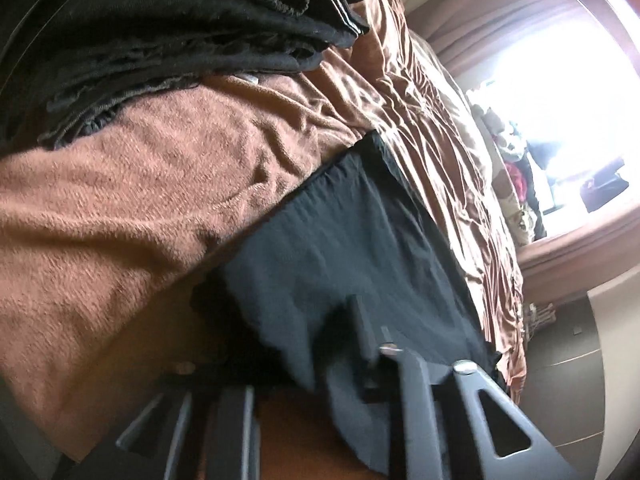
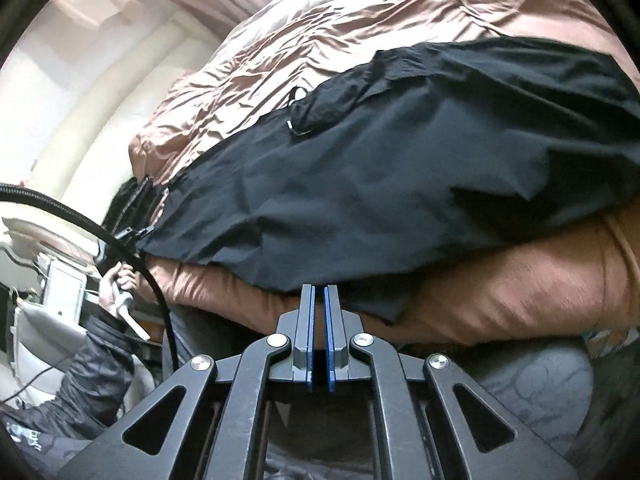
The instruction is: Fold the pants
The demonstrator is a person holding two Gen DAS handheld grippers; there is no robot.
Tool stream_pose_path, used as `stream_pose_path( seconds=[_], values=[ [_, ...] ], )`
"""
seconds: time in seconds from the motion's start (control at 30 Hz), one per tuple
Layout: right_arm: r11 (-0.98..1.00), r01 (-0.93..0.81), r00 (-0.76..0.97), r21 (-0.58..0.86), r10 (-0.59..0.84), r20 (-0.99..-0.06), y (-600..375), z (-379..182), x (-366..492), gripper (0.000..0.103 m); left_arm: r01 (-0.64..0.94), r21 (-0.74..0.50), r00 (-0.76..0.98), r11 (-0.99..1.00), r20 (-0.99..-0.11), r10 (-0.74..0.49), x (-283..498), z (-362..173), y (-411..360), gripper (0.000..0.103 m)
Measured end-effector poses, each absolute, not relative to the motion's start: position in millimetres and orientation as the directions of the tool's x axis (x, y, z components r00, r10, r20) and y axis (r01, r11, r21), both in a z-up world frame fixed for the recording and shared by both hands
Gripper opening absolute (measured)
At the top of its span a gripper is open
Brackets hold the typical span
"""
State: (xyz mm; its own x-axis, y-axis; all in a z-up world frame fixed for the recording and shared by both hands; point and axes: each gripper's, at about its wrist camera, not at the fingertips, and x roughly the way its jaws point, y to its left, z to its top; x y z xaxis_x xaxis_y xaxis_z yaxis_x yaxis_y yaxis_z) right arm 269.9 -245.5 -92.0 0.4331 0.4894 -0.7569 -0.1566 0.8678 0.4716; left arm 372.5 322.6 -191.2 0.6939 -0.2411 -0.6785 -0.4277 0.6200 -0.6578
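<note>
Two claws are in view, and you hold one in each hand. Your right claw (image 2: 319, 300), at the lower centre of the right wrist view, has its blue-lined fingers (image 2: 329, 332) pressed nearly together on the hem of the pants (image 2: 380, 168), pinching the dark cloth at its lower edge. From there the pants spread across the middle of that frame, lying on the bed (image 2: 320, 32) with its shiny brown cover, and a zip end (image 2: 132, 216) hangs at the left edge. Below the pants sits a fuzzy brown blanket (image 2: 520, 292). Your left claw (image 1: 360, 344) shows at the lower centre of the left wrist view, blurred; dark cloth of the pants (image 1: 340, 240) drapes over its fingers, so you cannot tell whether it is spread or pinching. In that view a stack of folded dark clothes (image 1: 168, 32) fills the upper left, resting on the blanket (image 1: 120, 208), and a bright window (image 1: 560, 60) glares at the upper right.
</note>
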Motion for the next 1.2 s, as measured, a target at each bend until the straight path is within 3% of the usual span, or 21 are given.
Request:
stream_pose_path(
  seconds=[0.17, 0.67, 1.07, 1.2],
  values=[
    [0.887, -0.187, 0.427, 0.422, 0.46, -0.778, -216.7, -97.5, 295.3, 0.003, -0.409, -0.656, 0.716, 0.634, -0.662, -0.223, 365.8, -182.0, 328.9, 0.005],
    [0.94, -0.231, 0.343, 0.251, 0.32, -0.883, -113.3, -134.1, 399.4, 0.002, -0.425, -0.664, 0.697, 0.615, -0.673, -0.246, 371.5, -184.8, 329.4, 0.005],
    [0.968, -0.185, 0.335, 0.172, 0.227, -0.914, -76.0, -161.1, 469.1, 0.002, -0.427, -0.701, 0.678, 0.572, -0.666, -0.31, 364.5, -201.5, 317.5, 0.031],
    [0.978, -0.143, 0.351, 0.153, 0.194, -0.916, -74.2, -164.4, 484.0, 0.001, -0.421, -0.711, 0.687, 0.562, -0.655, -0.315, 359.1, -200.8, 313.5, 0.033]
  ],
)
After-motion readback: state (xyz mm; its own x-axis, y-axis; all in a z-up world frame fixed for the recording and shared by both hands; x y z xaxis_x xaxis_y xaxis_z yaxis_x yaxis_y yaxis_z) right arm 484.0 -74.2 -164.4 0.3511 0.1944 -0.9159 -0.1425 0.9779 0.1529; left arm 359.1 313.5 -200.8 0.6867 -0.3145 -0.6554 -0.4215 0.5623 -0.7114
